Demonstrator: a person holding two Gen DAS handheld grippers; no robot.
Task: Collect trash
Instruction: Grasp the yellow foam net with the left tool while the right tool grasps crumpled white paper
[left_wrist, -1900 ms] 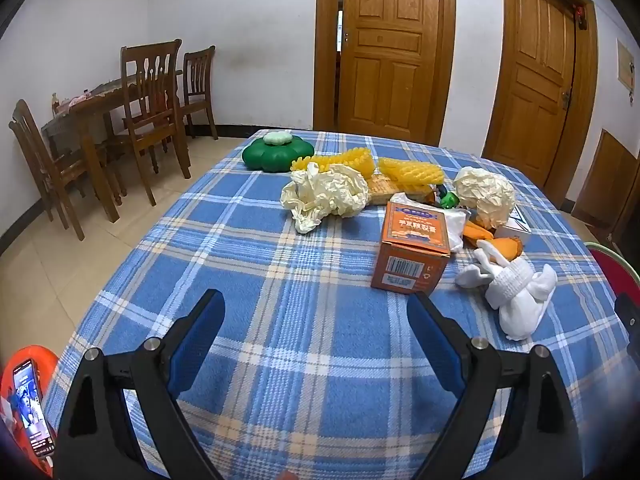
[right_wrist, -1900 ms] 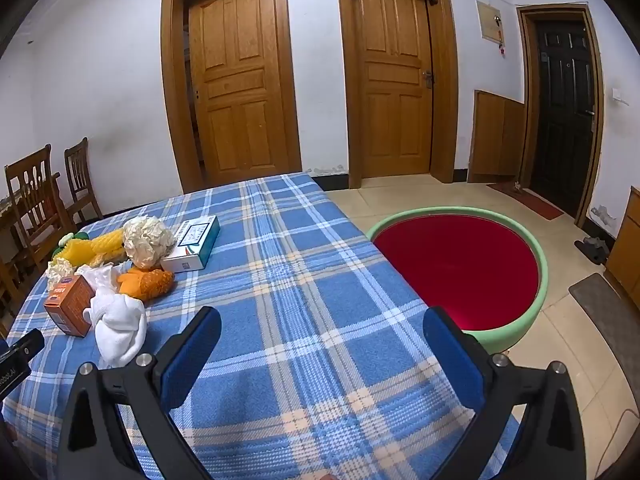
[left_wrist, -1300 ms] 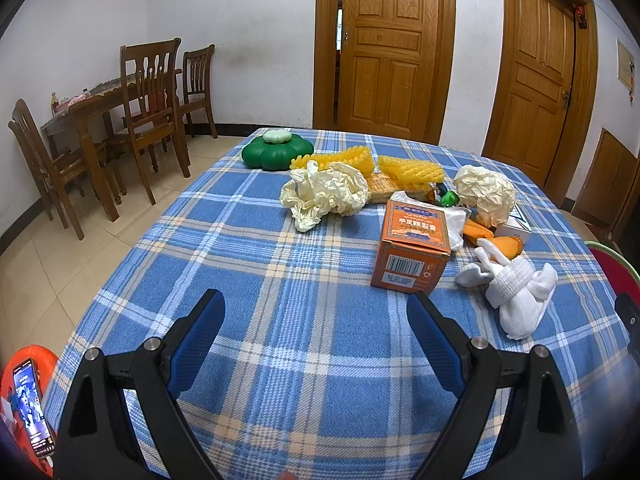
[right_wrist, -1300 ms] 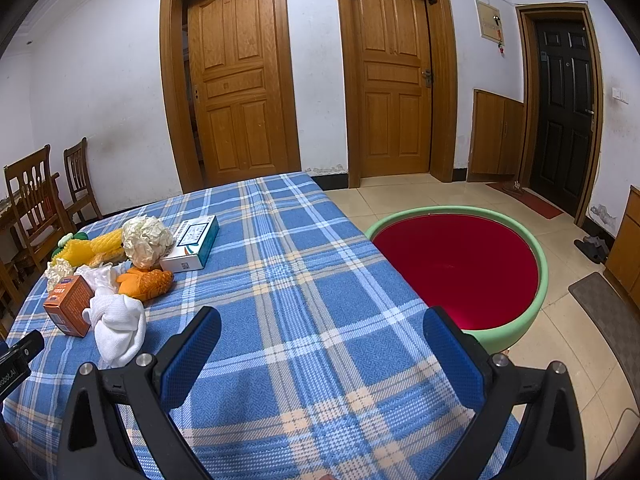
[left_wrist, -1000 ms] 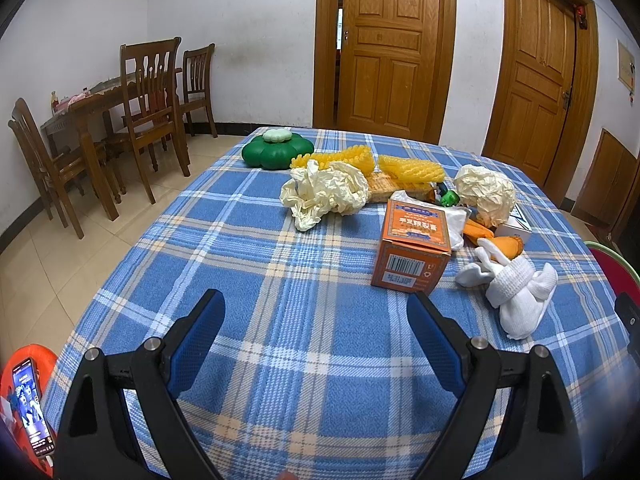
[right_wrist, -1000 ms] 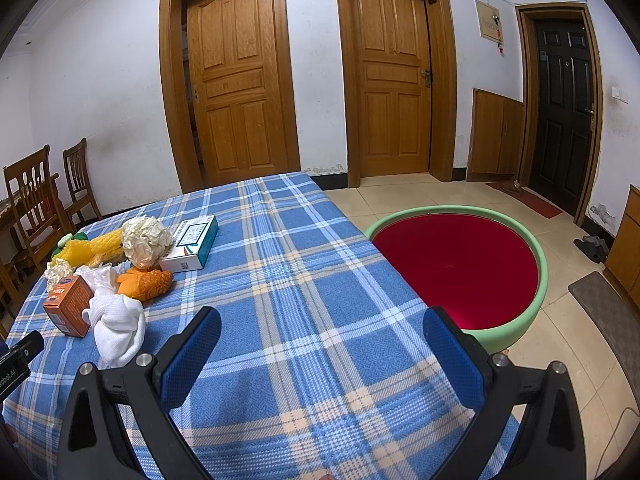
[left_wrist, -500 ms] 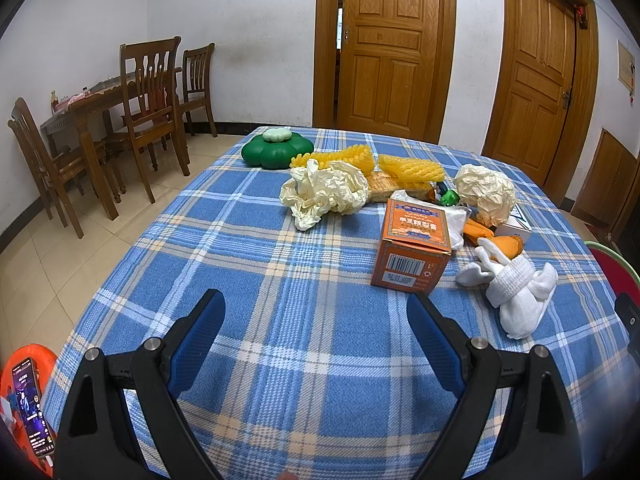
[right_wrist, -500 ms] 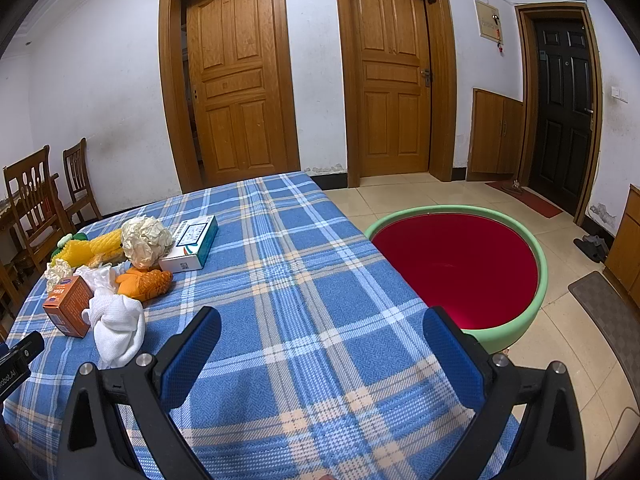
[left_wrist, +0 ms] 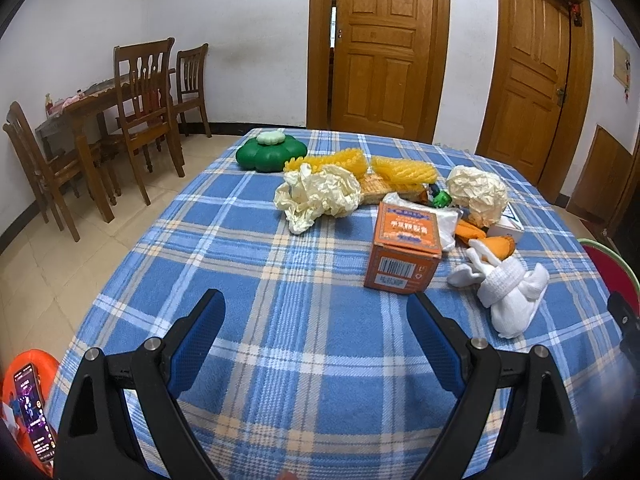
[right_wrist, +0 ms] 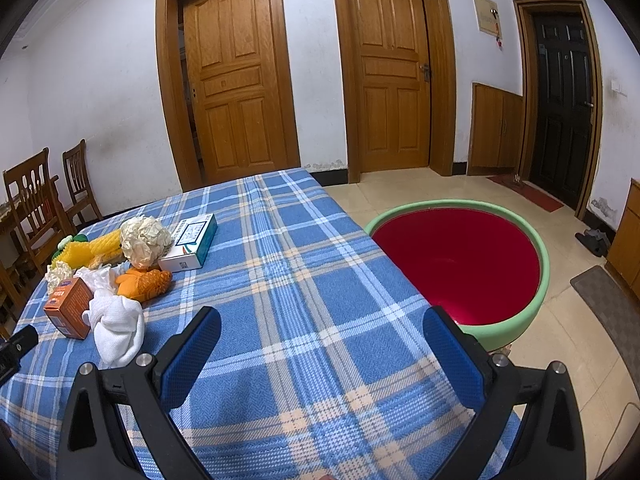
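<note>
Trash lies on the blue plaid table (left_wrist: 248, 264): an orange box (left_wrist: 402, 254), a crumpled cream wrapper (left_wrist: 320, 196), a cream paper ball (left_wrist: 478, 192), yellow foam netting (left_wrist: 402, 170), a white cloth bundle (left_wrist: 510, 294) and orange pieces (left_wrist: 498, 244). My left gripper (left_wrist: 316, 328) is open and empty, low over the table's near edge, short of the box. My right gripper (right_wrist: 320, 342) is open and empty above the table (right_wrist: 288, 264); the pile with the white cloth (right_wrist: 118, 330), orange box (right_wrist: 68, 308) and a white-teal box (right_wrist: 190, 242) lies to its left.
A red basin with a green rim (right_wrist: 540, 248) stands on the floor right of the table. A green lidded dish (left_wrist: 270, 153) sits at the table's far end. Wooden chairs (left_wrist: 142, 112) and a dining table stand left. A phone (left_wrist: 32, 412) rests at lower left.
</note>
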